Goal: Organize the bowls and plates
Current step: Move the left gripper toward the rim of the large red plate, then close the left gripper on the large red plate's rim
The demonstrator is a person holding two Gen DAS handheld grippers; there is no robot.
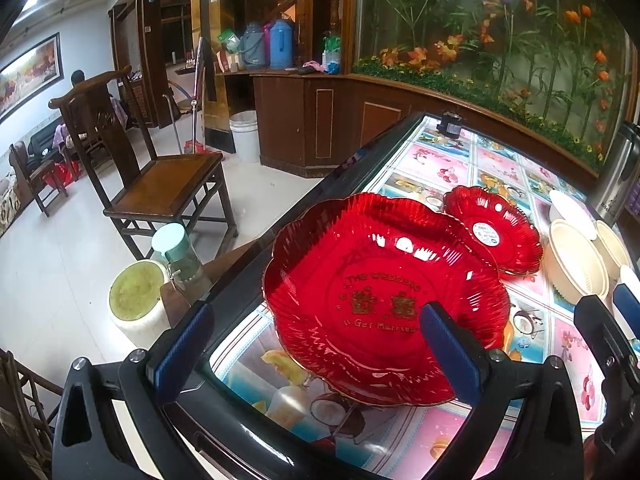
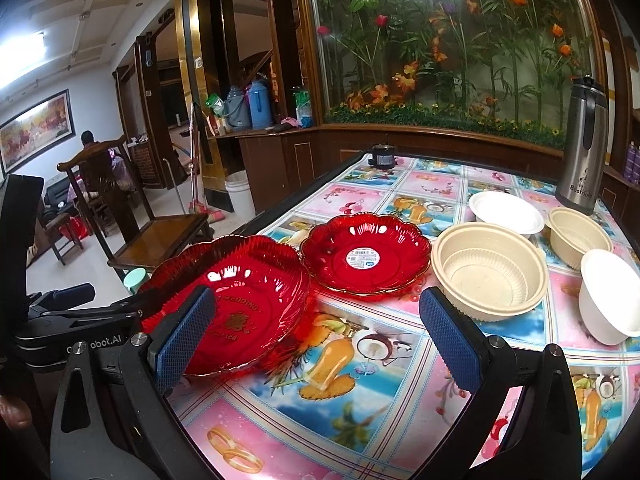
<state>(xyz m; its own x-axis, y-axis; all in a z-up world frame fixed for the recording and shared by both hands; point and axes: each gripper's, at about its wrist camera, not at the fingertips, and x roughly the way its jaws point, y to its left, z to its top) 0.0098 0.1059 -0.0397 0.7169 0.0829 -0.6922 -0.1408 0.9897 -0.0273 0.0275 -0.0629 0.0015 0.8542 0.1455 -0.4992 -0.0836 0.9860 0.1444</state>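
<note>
The bench [image 2: 360, 420], under a glossy fruit-print cloth, fills the lower right of both views. The large red plate [image 1: 372, 304] sits at the centre of the left wrist view and lower left of the right wrist view, close to the bench's near-left edge. It looks tilted, its far rim seemingly riding on the small red plate [image 2: 366, 258] just behind it, though the fisheye makes this hard to confirm. To the right of the small plate is a big tan bowl [image 2: 490, 276] with a second one apparently nested inside. Beyond are a white bowl [image 2: 506, 208], another tan bowl [image 2: 578, 234] and, at the right edge, a white bowl on its side [image 2: 608, 296]. A steel flask [image 2: 582, 148] stands at the upper right.

The left gripper [image 1: 316, 354] is wide open and holds nothing; its right finger lies over the large plate's near rim, its left finger beyond the bench edge. The right gripper [image 2: 316, 338] is also spread wide and empty, aimed at the bare cloth between the plates and bowls.

The main risk is the large plate: it is slick, near the edge and possibly propped, so a shallow pinch on its fluted rim could let it slide off the bench. A push could also shove the small plate into the tan bowls.
</note>
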